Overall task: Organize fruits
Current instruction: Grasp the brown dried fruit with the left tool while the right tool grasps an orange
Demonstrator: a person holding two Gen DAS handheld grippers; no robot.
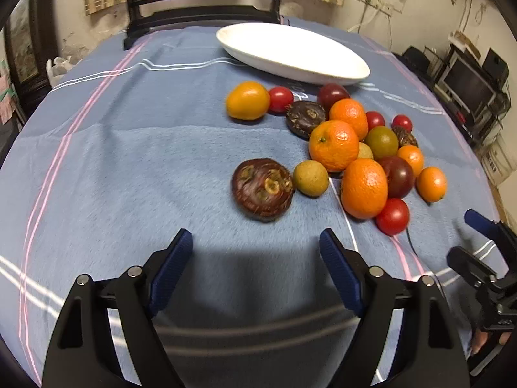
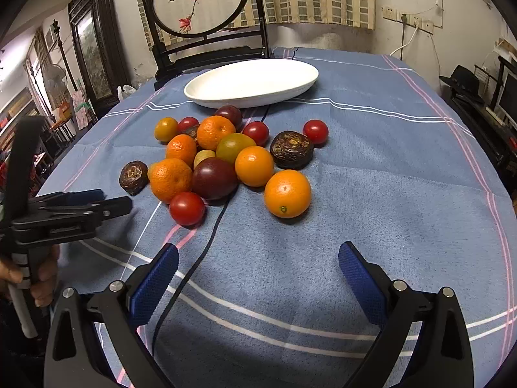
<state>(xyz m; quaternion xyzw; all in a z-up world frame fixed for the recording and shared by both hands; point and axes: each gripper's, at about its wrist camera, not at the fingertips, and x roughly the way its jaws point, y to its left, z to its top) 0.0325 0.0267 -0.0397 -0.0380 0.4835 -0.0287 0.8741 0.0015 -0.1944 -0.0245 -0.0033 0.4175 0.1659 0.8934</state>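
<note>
A pile of fruit lies on the blue tablecloth: oranges [image 1: 333,145] [image 2: 287,193], red tomatoes [image 1: 392,216] [image 2: 187,208], dark purple fruits [image 2: 215,178] and brown flat ones [image 1: 262,188] [image 2: 291,149]. An empty white oval dish [image 1: 292,53] [image 2: 252,82] stands behind the pile. My left gripper [image 1: 257,242] is open and empty, just short of the nearest brown fruit. My right gripper [image 2: 258,255] is open and empty, in front of the nearest orange. Each gripper shows at the edge of the other's view.
A dark wooden chair with a round painted panel [image 2: 198,0] stands behind the table. A thin black cable [image 2: 206,245] runs across the cloth from the pile towards me. Shelves and equipment [image 1: 468,80] stand to the right of the table.
</note>
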